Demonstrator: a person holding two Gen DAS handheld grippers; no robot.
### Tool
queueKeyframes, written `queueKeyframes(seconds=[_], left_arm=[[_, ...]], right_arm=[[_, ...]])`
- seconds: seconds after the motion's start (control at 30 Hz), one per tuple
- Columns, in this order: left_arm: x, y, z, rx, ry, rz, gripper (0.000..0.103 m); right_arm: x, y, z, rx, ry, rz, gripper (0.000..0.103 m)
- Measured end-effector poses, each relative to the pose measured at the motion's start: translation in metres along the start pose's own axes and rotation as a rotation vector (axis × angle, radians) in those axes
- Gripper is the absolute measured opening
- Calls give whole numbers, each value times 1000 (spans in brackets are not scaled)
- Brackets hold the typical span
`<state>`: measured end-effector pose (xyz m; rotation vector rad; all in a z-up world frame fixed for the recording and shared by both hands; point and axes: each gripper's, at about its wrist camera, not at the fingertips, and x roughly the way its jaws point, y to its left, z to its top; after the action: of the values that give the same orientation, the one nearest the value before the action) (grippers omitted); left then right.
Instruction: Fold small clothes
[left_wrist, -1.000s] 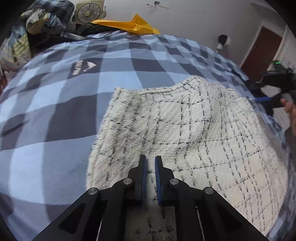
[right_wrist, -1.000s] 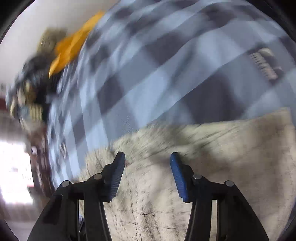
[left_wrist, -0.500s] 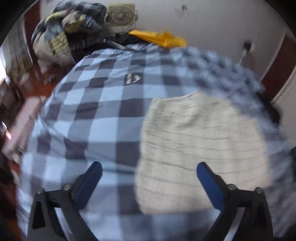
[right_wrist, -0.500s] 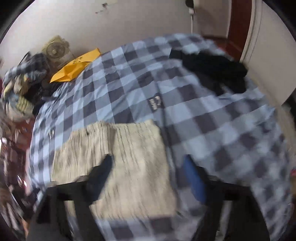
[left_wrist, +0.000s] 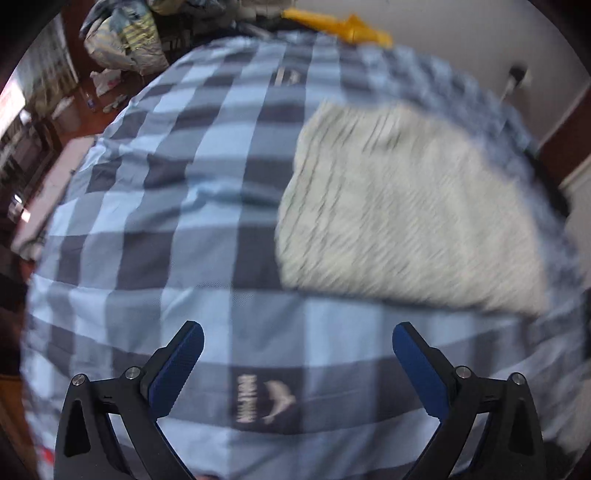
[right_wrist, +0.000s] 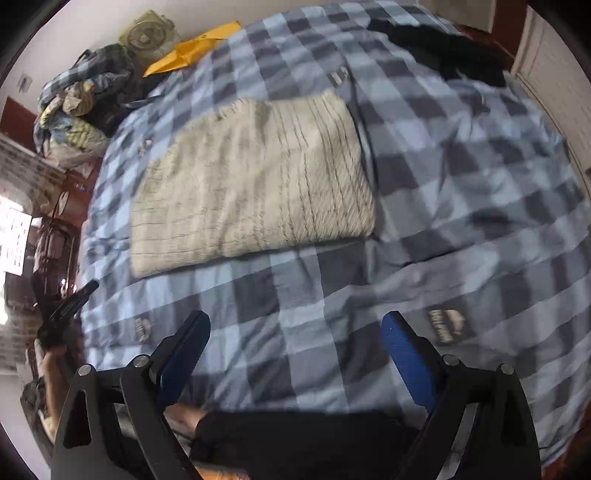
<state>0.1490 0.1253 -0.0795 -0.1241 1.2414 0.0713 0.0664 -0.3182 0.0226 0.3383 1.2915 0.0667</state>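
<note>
A cream garment with thin dark grid lines (left_wrist: 406, 214) (right_wrist: 251, 184) lies folded flat on the blue checked bedspread (left_wrist: 155, 236) (right_wrist: 461, 206). My left gripper (left_wrist: 297, 332) hangs above bare bedspread, nearer than the garment's front edge. It is open wide with nothing between its blue pads. My right gripper (right_wrist: 295, 321) also hovers over the bedspread short of the garment. Its jaws are opening and nothing is between them. Both views are blurred by motion.
A black garment (right_wrist: 443, 51) lies at the bed's far right corner. A yellow item (right_wrist: 192, 51) (left_wrist: 332, 26), a fan (right_wrist: 147, 33) and a pile of clothes (right_wrist: 74, 107) (left_wrist: 125, 40) sit past the far edge. The person's dark clothing (right_wrist: 295, 435) is at the near edge.
Both grippers were on the cream garment, the left one shut on it. They have opened, let go and pulled back and up, so the garment now lies farther off.
</note>
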Motion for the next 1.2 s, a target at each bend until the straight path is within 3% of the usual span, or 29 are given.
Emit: queueKeyframes(seconds=[0.07, 0.23, 0.27, 0.33, 0.4, 0.5, 0.57, 0.7, 0.87, 0.93, 1.0, 1.03, 1.07, 1.13, 1.17, 1.2], left_arm=[[13, -9, -2, 90, 28, 38, 103], [44, -23, -1, 253, 52, 46, 103], [53, -23, -1, 256, 80, 58, 102], [73, -24, 0, 249, 150, 59, 101], [83, -25, 4, 240, 175, 27, 100], [85, -23, 13, 177, 159, 11, 100], [80, -20, 18, 108, 154, -52, 100], [76, -11, 19, -35, 169, -197, 100], [98, 17, 7, -352, 239, -346, 100], [104, 17, 5, -391, 240, -391, 100], [109, 16, 9, -393, 230, -395, 96], [113, 14, 12, -400, 227, -397, 92], [119, 15, 13, -417, 232, -410, 82], [129, 19, 14, -473, 244, -453, 66], [134, 21, 17, -503, 246, -484, 52], [136, 23, 18, -526, 252, -521, 45]], right_arm=[[45, -10, 2, 46, -28, 15, 92], [97, -44, 13, 178, -127, 93, 92], [109, -54, 20, 206, -159, 103, 92], [118, -65, 23, 279, -121, 81, 92], [125, -71, 29, 304, -107, 142, 92], [132, -78, 39, 311, -91, 102, 92], [136, -83, 42, 331, -83, 52, 92], [148, -84, 49, 363, -54, 115, 92], [172, -94, 55, 507, -10, 254, 92], [179, -92, 59, 552, -25, 295, 92], [184, -84, 65, 547, -43, 296, 82], [187, -80, 70, 535, -47, 289, 65], [192, -76, 74, 524, -40, 271, 50], [198, -75, 76, 530, -31, 251, 35], [200, -79, 75, 546, -36, 258, 24], [199, -85, 73, 569, -45, 275, 21]])
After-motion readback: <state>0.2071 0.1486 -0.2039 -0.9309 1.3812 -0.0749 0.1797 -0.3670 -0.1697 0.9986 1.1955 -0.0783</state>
